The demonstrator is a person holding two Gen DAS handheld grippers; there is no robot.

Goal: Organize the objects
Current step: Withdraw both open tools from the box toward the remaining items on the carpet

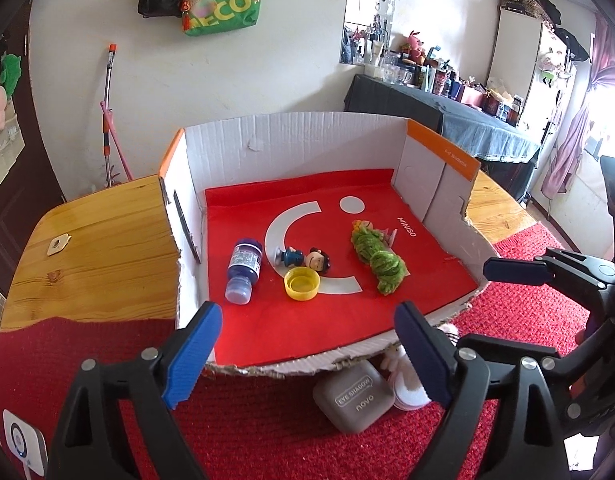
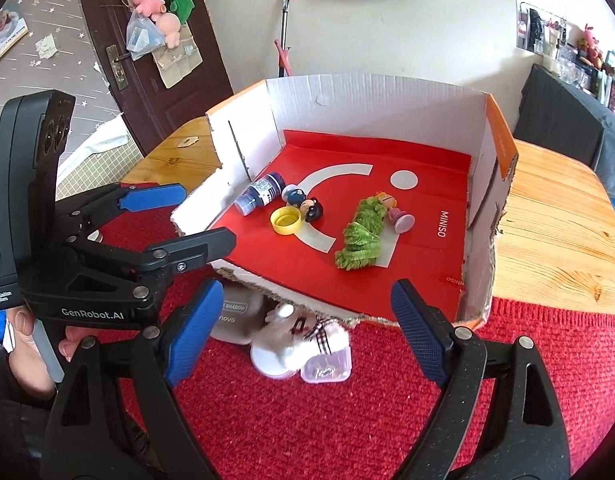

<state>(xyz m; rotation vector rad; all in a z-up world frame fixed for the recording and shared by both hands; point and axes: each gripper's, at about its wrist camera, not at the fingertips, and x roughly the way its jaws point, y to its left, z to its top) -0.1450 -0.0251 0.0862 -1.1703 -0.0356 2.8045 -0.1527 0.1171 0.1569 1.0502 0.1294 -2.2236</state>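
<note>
An open cardboard box (image 1: 291, 144) (image 2: 371, 96) with a red liner holds a blue bottle (image 1: 243, 268) (image 2: 261, 192), a yellow cap (image 1: 302, 283) (image 2: 285, 220), a dark-haired figurine (image 1: 307, 258) (image 2: 305, 204), a green fuzzy bundle (image 1: 377, 256) (image 2: 359, 236) and a pink doll (image 2: 395, 210). In front of the box lie a grey eye-shadow case (image 1: 353, 398) (image 2: 233, 316), a white plush toy (image 1: 405, 376) (image 2: 299, 340) and a small pink box (image 2: 327, 368). My left gripper (image 1: 303, 356) is open and empty above the box's front edge. My right gripper (image 2: 305, 332) is open and empty above the plush toy.
The box sits on a wooden table (image 1: 99, 232) (image 2: 555, 216) with a red knitted cloth (image 1: 251, 428) (image 2: 347, 428) at the front. The left gripper shows in the right wrist view (image 2: 175, 216); the right gripper shows in the left wrist view (image 1: 515, 270).
</note>
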